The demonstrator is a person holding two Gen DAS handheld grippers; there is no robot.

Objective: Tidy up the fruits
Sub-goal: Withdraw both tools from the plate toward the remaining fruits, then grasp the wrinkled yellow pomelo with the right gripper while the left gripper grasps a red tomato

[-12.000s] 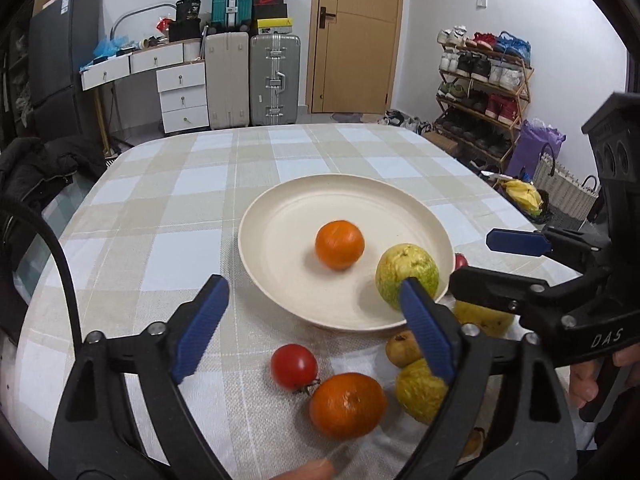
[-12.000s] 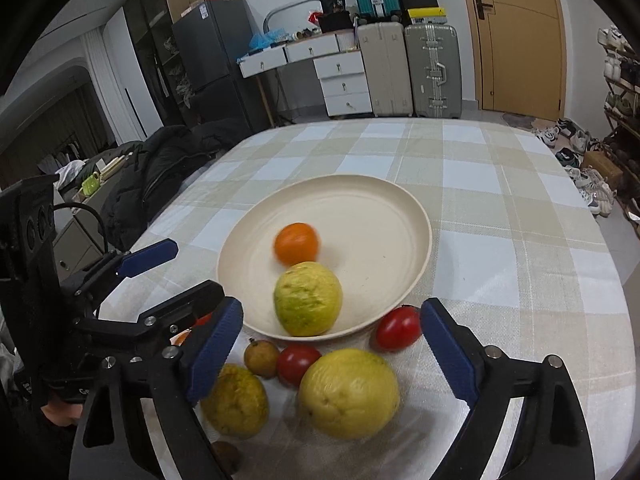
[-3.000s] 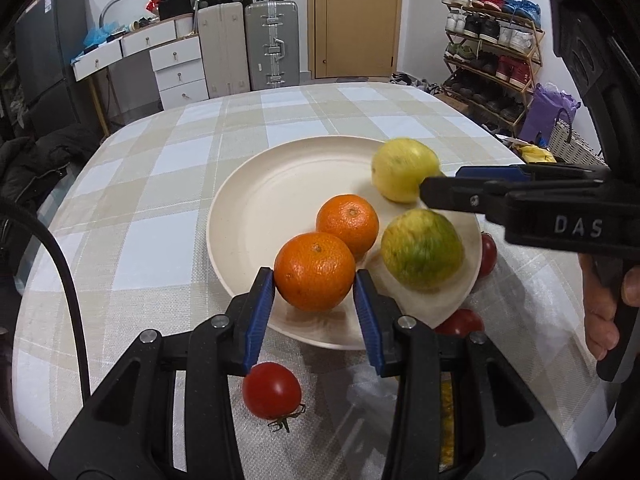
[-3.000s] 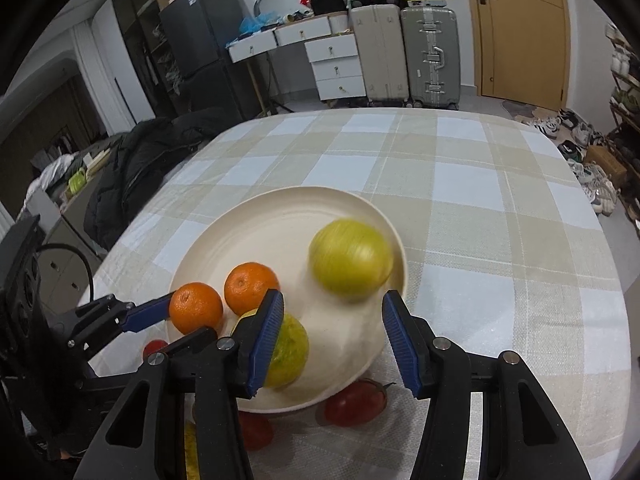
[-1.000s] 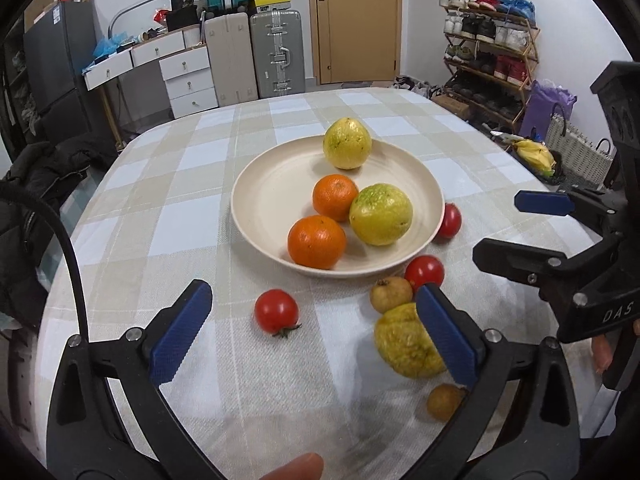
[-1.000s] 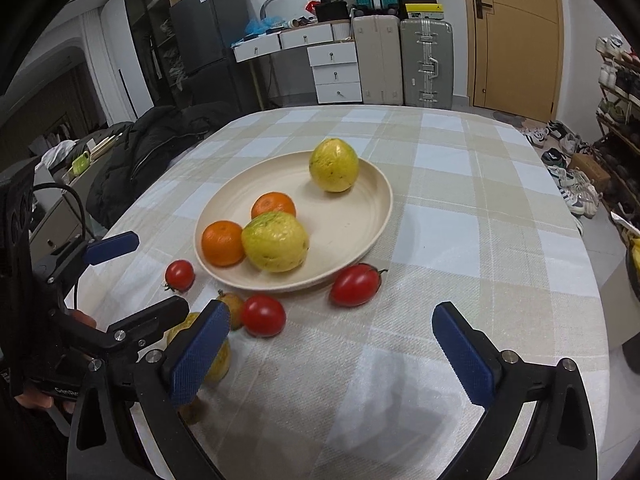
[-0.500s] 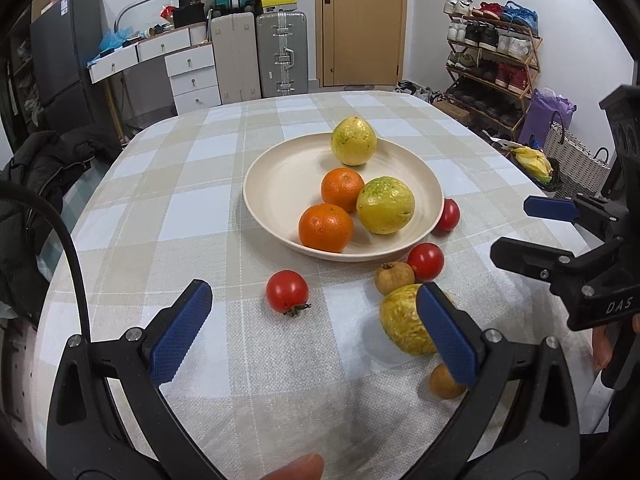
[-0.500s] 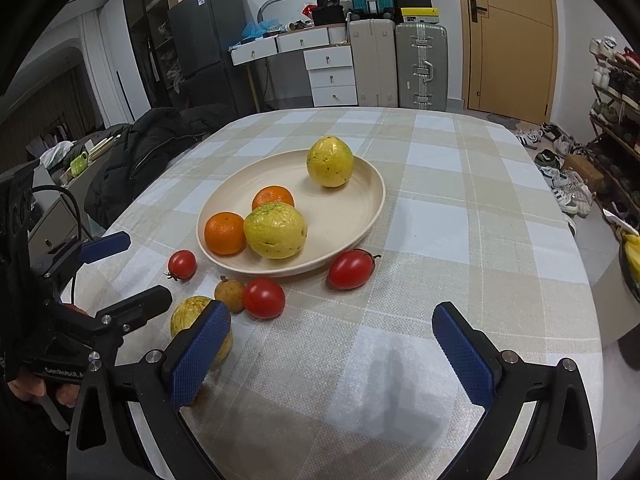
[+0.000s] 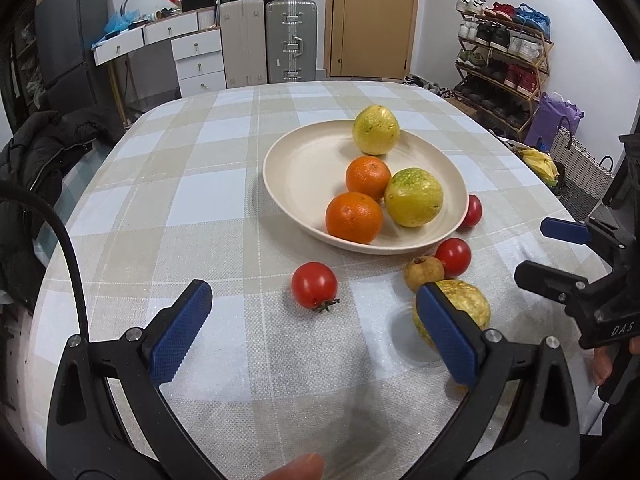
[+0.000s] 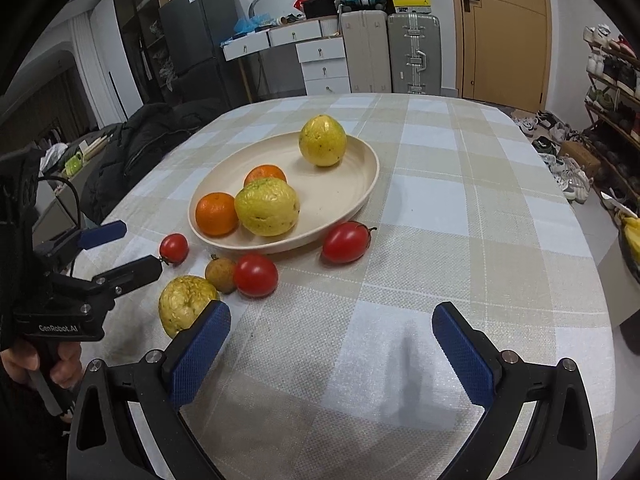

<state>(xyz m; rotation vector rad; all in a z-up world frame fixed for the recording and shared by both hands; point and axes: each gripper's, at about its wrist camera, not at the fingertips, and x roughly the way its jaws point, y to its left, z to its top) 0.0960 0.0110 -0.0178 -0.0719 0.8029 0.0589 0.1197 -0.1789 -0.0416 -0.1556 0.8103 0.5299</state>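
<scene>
You are between picks: left gripper (image 9: 314,332) and right gripper (image 10: 326,354) both gape wide, empty. Four fruits sit on the plate (image 9: 296,168). Next, close on the tomato (image 9: 314,285) beside it.

Cream plate (image 9: 304,168), orange mandarins (image 9: 354,218), red tomatoes (image 9: 314,284), beige-and-white checked tablecloth (image 9: 192,200)

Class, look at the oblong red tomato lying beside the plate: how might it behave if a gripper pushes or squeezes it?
The oblong red tomato looks smooth and glossy, so the fingers could slip on it. Its rounded shape suggests it may roll on the flat tablecloth if nudged. It is probably soft-skinned, so a hard squeeze might bruise or split it.
</scene>
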